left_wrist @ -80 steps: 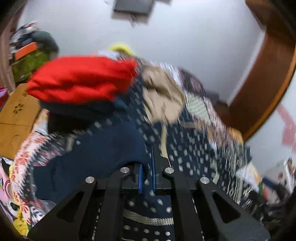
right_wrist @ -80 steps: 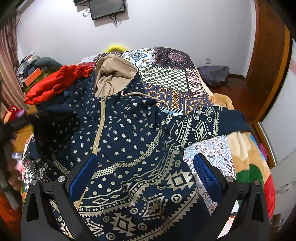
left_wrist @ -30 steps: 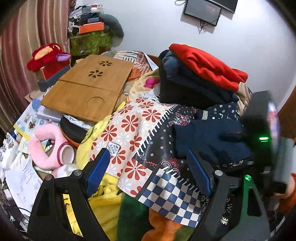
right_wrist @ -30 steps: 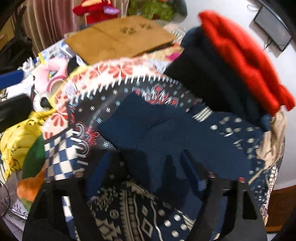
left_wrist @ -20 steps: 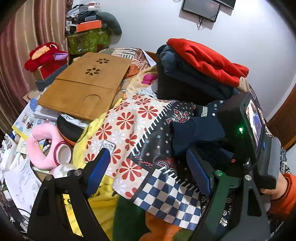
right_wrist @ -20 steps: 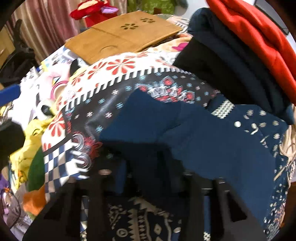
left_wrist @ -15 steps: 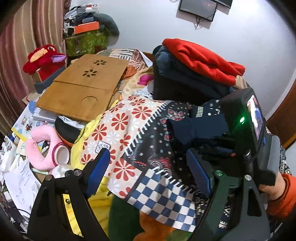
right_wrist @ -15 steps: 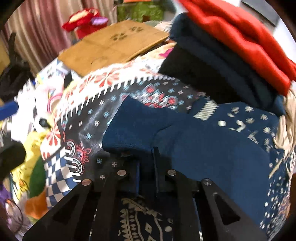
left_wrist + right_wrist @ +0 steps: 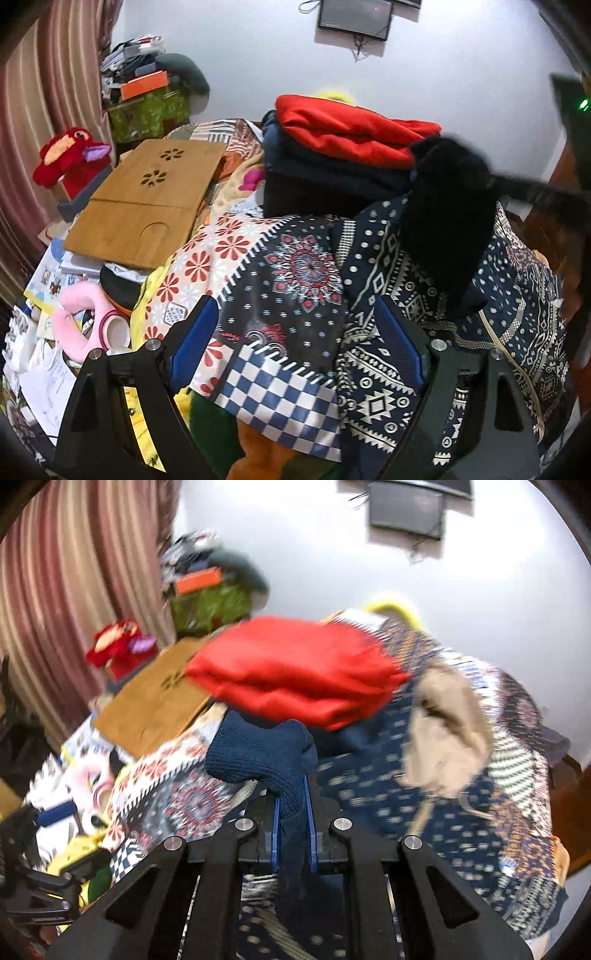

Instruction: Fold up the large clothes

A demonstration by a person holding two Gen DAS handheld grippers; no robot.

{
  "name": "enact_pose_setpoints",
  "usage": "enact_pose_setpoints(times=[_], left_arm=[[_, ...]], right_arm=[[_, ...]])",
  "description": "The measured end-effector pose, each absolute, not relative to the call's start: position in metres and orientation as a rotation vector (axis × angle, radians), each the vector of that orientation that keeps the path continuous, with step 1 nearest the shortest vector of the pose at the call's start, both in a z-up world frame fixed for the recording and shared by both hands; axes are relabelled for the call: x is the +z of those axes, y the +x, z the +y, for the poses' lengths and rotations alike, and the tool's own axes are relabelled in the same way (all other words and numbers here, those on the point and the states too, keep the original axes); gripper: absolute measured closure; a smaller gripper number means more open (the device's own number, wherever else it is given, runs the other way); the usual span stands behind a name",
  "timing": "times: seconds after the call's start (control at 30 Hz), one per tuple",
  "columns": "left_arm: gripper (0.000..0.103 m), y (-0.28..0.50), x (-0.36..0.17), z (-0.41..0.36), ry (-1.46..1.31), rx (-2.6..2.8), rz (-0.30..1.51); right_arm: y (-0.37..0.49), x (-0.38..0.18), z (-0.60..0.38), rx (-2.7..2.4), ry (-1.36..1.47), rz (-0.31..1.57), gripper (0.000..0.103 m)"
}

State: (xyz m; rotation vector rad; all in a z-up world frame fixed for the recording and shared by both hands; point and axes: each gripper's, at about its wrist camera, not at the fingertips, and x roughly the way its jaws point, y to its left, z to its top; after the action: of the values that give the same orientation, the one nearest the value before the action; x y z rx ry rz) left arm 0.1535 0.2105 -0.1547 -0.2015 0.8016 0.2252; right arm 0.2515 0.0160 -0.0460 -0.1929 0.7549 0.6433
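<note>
A navy hoodie (image 9: 406, 295) with a cream pattern lies spread on the bed, and its tan-lined hood (image 9: 443, 731) lies at the far side. My right gripper (image 9: 291, 805) is shut on the hoodie's navy ribbed cuff (image 9: 258, 753). In the left wrist view the raised sleeve (image 9: 447, 221) hangs dark and blurred above the hoodie's body. My left gripper (image 9: 293, 310) hovers over the patchwork bed cover (image 9: 280, 266) beside the hoodie's left edge. Its jaws are opening and nothing is between them.
A stack of folded clothes with a red one on top (image 9: 343, 129) stands behind the hoodie. At the left are a wooden lap tray (image 9: 147, 199), a red plush toy (image 9: 70, 155), a pink neck pillow (image 9: 81, 321) and papers. A striped curtain (image 9: 37, 110) hangs at the far left.
My right gripper closed on the cuff, then rose and swung right, lifting the sleeve off the bed cover. My left gripper drifted a little right, staying open.
</note>
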Motion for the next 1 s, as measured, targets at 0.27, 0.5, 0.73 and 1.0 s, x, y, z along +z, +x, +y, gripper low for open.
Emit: enact_pose_setpoints(times=[0.27,0.5,0.73,1.0], left_arm=[[0.009,0.186,-0.2,0.177,-0.176,0.116,0.982],[0.009,0.22,-0.248,0.146,0.005,0.174,1.119],[0.009,0.241,-0.25,0.147,0.135,0.395,1.046],[0.009,0.238,-0.254,0.171,0.052,0.439,1.064]], right_arm=[[0.266,-0.032,-0.061,0.526,-0.068,0.751,0.093],[0.278,-0.037,-0.129,0.42,0.008,0.768,0.093],[0.285,-0.069,-0.179,0.327,0.03,0.844,0.093],[0.283,-0.12,-0.215,0.273,0.032,1.0,0.093]])
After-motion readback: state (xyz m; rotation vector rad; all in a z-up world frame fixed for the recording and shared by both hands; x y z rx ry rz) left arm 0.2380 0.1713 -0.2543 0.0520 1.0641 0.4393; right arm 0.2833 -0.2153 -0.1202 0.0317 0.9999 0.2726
